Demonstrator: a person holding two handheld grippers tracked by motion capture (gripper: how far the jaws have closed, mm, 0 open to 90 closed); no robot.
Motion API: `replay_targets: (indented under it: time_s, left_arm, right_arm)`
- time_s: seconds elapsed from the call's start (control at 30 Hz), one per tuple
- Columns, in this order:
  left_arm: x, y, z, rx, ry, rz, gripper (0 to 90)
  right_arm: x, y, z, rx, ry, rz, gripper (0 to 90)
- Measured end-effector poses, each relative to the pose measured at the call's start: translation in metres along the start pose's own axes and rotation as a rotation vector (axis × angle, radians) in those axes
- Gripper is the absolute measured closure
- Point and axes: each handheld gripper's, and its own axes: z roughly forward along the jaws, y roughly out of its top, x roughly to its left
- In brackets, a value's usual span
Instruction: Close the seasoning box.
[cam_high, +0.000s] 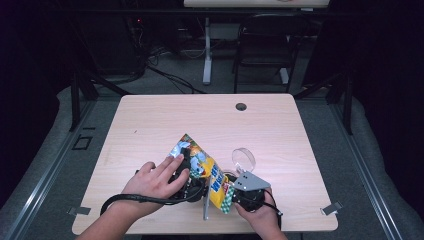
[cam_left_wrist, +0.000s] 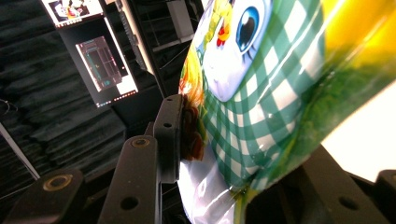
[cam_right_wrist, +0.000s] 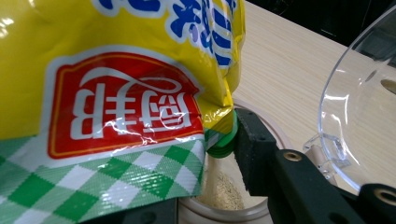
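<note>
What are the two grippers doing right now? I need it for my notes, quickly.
Left gripper: closed on the yellow bag.
Right gripper: shut on the same bag's spout end, over a jar.

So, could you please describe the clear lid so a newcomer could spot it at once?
Look at the near right part of the wooden table, just right of the yellow bag. The clear lid stands tilted there, the one see-through round thing, unlike the printed bag.
</note>
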Motion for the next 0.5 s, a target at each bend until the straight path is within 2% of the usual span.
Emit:
replay_targets:
  time_s: [0.5]
  left_arm:
    - [0.0015,0.0021,-0.0013,-0.006,0.003,0.006,62.9]
  right_arm:
    - [-0.0014,0.0002,-0.0001,-0.005,0.009,0.011,70.8]
